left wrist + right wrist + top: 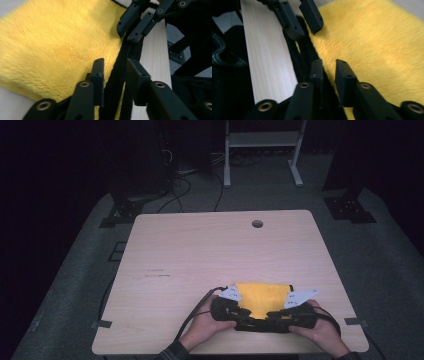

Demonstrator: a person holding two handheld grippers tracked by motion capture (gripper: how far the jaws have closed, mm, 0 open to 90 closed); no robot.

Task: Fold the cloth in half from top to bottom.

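A fluffy yellow cloth [260, 295] with a black hem lies at the near middle of the wooden table [210, 250]. Both grippers meet tip to tip at its near edge. In the left gripper view, the left gripper [115, 62] has its jaws close together with the black hem [117, 75] running between them, and the right gripper [126, 33] faces it just beyond. The right gripper [328, 62] likewise has the hem [304, 57] in its narrow gap, yellow pile [374, 50] beside it. From above, the left gripper [240, 312] and right gripper [277, 315] sit on the hem.
The table's front edge [150, 351] runs just behind the hands. A round cable hole [257, 223] sits at the far middle. On the floor behind stand a white frame [262, 150] and dark stands [127, 205].
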